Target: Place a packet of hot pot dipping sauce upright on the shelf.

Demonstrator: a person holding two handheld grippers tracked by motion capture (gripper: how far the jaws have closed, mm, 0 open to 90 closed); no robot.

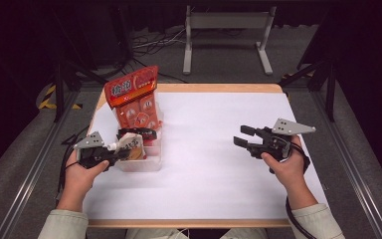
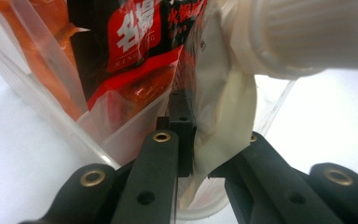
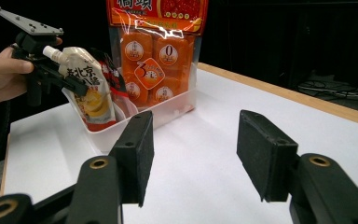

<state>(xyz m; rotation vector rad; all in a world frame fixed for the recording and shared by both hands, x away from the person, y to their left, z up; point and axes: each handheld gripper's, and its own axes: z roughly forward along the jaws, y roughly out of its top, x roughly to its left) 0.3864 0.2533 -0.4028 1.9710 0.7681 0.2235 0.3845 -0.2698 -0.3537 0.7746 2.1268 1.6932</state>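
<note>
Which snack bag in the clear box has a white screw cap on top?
The spouted pouch, clamped in the left gripper at the box's near end. The tall orange bag and the dark red packet have no cap.

Lab: black curtains [image 1: 368,59], floor cables [image 1: 149,42]

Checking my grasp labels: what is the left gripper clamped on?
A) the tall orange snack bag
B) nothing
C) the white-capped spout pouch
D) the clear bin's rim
C: the left gripper is shut on the spout pouch just under its white cap, holding it over the clear bin.
</note>
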